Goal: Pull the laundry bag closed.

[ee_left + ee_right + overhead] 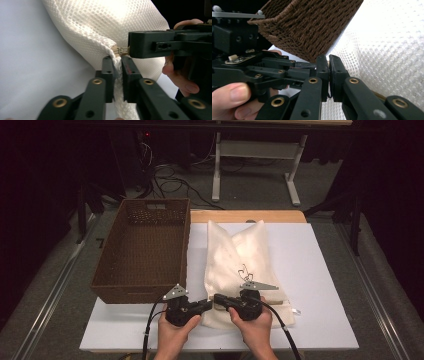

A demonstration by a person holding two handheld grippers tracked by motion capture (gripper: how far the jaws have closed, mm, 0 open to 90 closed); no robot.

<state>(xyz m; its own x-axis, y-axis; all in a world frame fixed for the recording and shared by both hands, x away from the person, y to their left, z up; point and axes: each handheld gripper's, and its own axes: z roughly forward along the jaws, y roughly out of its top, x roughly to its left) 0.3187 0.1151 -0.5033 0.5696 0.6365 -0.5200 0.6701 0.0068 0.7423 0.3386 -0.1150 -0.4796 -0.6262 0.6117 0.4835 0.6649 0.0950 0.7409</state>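
A white mesh laundry bag point(235, 265) is lying flat beside an empty brown wicker basket point(145, 250); left gripper point(117, 75) pinching its edge, right gripper point(329, 75) clamping its zipper pull point(121, 50)

mesh bag point(235, 265): white open-weave cloth, matt | basket point(145, 250): brown woven fibre, rough | table top point(325, 285): white, smooth, matt | left gripper point(210, 303): black matt plastic, brass-coloured rivets

Flat white rectangular tabletop point(320, 285) — a dark brown woven wicker basket point(145, 250) sits on its left, white mesh fabric bag point(240, 255) lying just beside it.
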